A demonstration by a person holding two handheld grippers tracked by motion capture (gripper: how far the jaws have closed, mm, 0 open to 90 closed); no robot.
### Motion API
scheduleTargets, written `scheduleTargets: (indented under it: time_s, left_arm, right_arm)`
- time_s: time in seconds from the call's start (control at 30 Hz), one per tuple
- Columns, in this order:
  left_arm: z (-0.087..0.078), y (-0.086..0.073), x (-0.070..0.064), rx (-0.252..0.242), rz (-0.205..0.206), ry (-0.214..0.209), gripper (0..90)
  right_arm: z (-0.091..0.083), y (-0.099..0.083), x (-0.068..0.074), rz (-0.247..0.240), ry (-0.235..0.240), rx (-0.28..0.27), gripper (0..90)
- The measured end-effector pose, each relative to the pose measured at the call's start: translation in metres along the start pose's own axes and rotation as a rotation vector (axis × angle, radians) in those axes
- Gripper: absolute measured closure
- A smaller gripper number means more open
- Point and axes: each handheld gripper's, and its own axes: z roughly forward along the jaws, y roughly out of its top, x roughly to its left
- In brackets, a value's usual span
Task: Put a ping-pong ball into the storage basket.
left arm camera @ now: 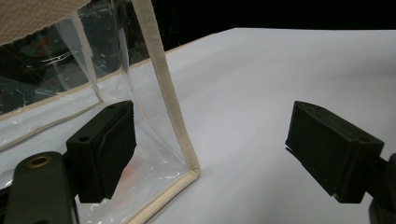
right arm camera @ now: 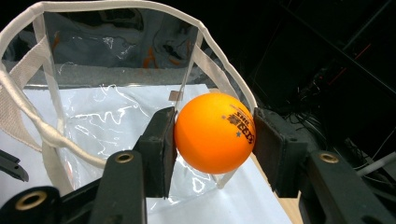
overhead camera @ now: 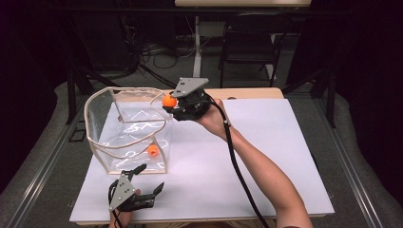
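Observation:
A clear plastic bag (overhead camera: pixel 128 128) with cream trim stands open on the white table sheet (overhead camera: pixel 266 156). One orange ball (overhead camera: pixel 153 151) lies inside it near the front right corner. My right gripper (overhead camera: pixel 170 101) is held above the bag's right rim, shut on a second orange ball (right arm camera: pixel 214 132) that sits between its pads over the rim. My left gripper (overhead camera: pixel 151 179) rests low at the table's front, open, its jaws straddling the bag's front corner seam (left arm camera: pixel 173 116) without pinching it.
The sheet (left arm camera: pixel 280 70) stretches bare to the right of the bag. A dark chair (overhead camera: pixel 249 40) and cables stand beyond the table's far edge. The right gripper's cable (overhead camera: pixel 237 166) trails along the person's forearm.

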Motion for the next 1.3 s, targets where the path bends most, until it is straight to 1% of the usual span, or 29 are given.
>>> scheduleTargets:
  time_s: [0.1,0.27,0.37,0.43,0.53,0.63,0.97,1.17,1.3]
  left_arm:
    - [0.0,0.0,0.0,-0.001,0.001,0.0,15.8]
    - [0.0,0.0,0.0,0.001,0.002,-0.002,15.8]
    - [0.001,0.0,0.0,0.0,-0.004,0.0,15.8]
    - [0.0,0.0,0.0,0.003,0.002,-0.002,15.8]
    - [0.0,0.0,0.0,0.003,0.001,-0.003,15.8]
    - [0.0,0.0,0.0,0.002,0.003,0.001,15.8]
    - [0.0,0.0,0.0,0.001,-0.001,-0.004,15.8]
    - [0.0,0.0,0.0,0.001,-0.001,-0.002,15.8]
    - [0.0,0.0,0.0,0.001,0.0,0.0,15.8]
  right_arm:
    - [0.002,0.001,0.0,-0.003,0.004,0.01,50.7]
    - [0.005,0.002,-0.002,0.003,0.009,0.01,50.7]
    - [0.007,0.004,-0.003,0.006,0.009,0.009,50.7]
    - [0.008,0.005,-0.003,0.007,0.011,0.011,50.7]
    - [0.01,0.007,-0.002,-0.002,0.015,0.021,50.7]
    - [0.011,0.011,-0.001,-0.01,0.019,0.02,50.7]
    - [0.017,0.018,0.001,-0.018,0.033,0.032,50.7]
    - [0.022,0.025,0.002,-0.031,0.039,0.053,50.7]
    - [0.026,0.027,0.003,-0.031,0.044,0.06,50.7]
